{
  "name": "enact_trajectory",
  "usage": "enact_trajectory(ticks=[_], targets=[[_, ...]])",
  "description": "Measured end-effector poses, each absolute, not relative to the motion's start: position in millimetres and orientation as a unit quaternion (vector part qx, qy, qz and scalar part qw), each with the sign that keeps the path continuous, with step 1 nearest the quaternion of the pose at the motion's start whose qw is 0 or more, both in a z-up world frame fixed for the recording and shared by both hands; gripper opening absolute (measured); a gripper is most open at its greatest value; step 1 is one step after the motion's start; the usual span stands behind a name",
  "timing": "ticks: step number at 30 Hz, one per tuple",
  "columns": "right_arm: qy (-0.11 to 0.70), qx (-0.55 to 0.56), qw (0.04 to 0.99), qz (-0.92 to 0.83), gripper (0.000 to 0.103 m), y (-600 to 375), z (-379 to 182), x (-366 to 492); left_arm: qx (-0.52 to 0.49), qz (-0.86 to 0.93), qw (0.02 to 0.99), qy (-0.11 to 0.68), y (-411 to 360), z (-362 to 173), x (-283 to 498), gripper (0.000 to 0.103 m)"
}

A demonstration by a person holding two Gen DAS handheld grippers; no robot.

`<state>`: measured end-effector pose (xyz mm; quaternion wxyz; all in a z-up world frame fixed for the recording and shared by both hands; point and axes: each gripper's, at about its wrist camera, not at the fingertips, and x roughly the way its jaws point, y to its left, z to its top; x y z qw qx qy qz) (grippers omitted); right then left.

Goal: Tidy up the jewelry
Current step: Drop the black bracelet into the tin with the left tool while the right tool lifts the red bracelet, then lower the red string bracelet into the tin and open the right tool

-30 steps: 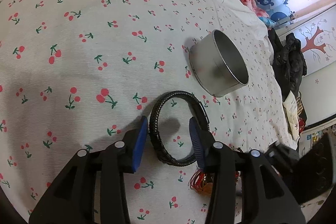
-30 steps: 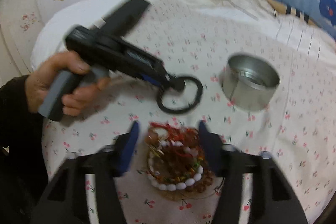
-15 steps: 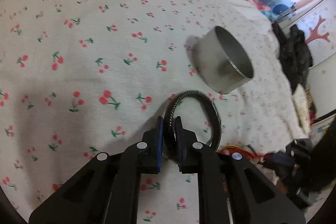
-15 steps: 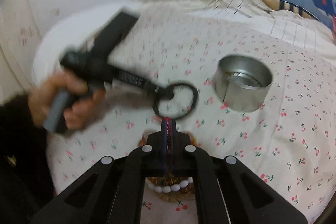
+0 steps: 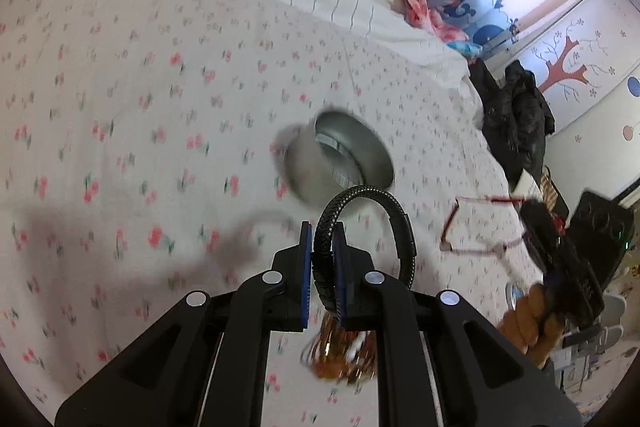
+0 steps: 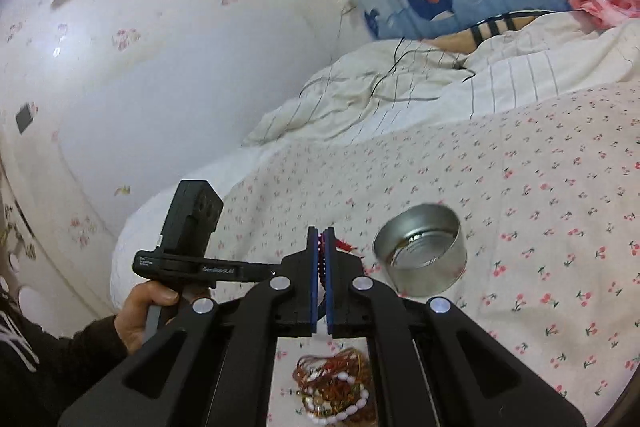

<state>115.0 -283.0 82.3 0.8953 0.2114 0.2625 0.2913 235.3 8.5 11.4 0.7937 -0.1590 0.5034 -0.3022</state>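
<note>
Left tool (image 5: 322,227) clamps black bracelet (image 5: 360,223); right tool (image 6: 320,233) pinches red string (image 6: 320,259).

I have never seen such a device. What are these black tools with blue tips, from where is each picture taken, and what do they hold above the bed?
No robot is here. A person holds one hand tool in each hand; each tool has two fingers with blue pads and a wide-angle camera looking along them, so each picture is that tool's own view.

In the left view, the left gripper is shut on a black braided bracelet, lifted off the cherry-print sheet. The other tool shows blurred at its right edge.

In the right view, the right gripper is shut on a red bead string. The person's hand with the left tool shows at the left.

On the sheet stand a round metal tin and a pile of bracelets, below the tools.
</note>
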Motion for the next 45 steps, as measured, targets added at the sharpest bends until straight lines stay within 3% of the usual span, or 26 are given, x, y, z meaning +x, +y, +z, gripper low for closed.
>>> enact_trajectory(ticks=[16, 21, 24, 27, 34, 35, 36, 38, 45], targets=[[0.253, 0.25, 0.896, 0.263, 0.004, -308, 82, 173, -0.037, -0.27, 0.795, 0.541, -98, 4, 311, 0.01], [0.275, 0.248, 0.892, 0.26, 0.004, -299, 68, 191, -0.009, -0.266, 0.795, 0.545, -103, 0, 310, 0.032], [0.284, 0.244, 0.89, 0.26, 0.004, -291, 62, 201, -0.025, -0.267, 0.804, 0.531, -87, 11, 306, 0.035], [0.297, 0.224, 0.894, 0.25, 0.004, -278, 57, 210, -0.036, -0.253, 0.82, 0.513, -60, 23, 298, 0.049], [0.393, 0.145, 0.88, 0.222, 0.004, -230, 12, 237, -0.062, -0.235, 0.82, 0.518, -9, 20, 279, 0.054], [0.404, 0.144, 0.876, 0.22, 0.01, -228, 6, 237, -0.061, -0.234, 0.817, 0.523, -3, 16, 274, 0.055], [0.406, 0.142, 0.877, 0.214, 0.032, -228, 4, 236, -0.062, -0.234, 0.815, 0.526, -1, 13, 272, 0.055], [0.391, 0.155, 0.883, 0.208, 0.048, -235, 11, 228, -0.064, -0.236, 0.81, 0.533, 5, 5, 264, 0.057], [0.367, 0.144, 0.901, 0.179, 0.052, -266, 44, 164, -0.067, -0.248, 0.791, 0.555, 16, -29, 226, 0.063]])
